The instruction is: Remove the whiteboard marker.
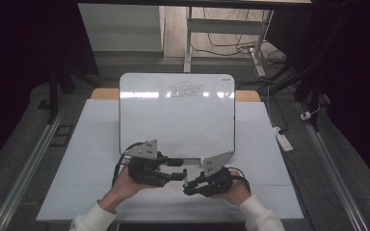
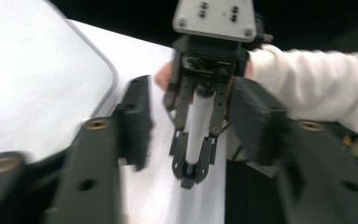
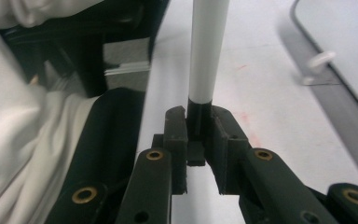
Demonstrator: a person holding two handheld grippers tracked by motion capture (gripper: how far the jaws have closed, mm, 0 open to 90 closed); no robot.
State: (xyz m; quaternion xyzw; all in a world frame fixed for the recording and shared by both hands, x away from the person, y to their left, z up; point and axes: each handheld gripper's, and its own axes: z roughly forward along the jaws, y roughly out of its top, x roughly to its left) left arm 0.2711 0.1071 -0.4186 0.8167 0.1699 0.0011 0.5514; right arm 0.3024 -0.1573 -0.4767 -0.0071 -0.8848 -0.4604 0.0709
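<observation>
The marker [image 1: 187, 176], white-barrelled with a black end, sits between the two grippers near the front edge of the table [image 1: 91, 159] in the high view, just in front of the whiteboard's [image 1: 177, 115] near edge. The left gripper [image 1: 176, 175] comes in from the left in the person's left hand [image 1: 127, 182], the right gripper [image 1: 189, 186] from the right in the right hand [image 1: 231, 187]; their tips meet near the middle. A scribble [image 1: 184, 89] marks the far part of the whiteboard, and a power strip [image 1: 284, 139] lies on the floor to the right of the table

In the left gripper view, this gripper's own black jaws stand spread, one at each side of the frame, with nothing pressed between them. Farther off the right gripper [image 2: 188, 175] points this way with the marker [image 2: 198, 126] running along its middle, its jaws pressed on the marker's black end. A white sleeve [image 2: 317, 84] shows behind it, and the whiteboard's [image 2: 32, 84] rounded corner lies at the left

In the right gripper view, the right gripper [image 3: 196, 140] pinches the black end of the marker [image 3: 207, 51], whose white barrel runs straight up and away over the table [image 3: 261, 93]. The whiteboard's [image 3: 349, 51] dark rim crosses the upper right, and a white sleeve [image 3: 23, 135] lies at the left
</observation>
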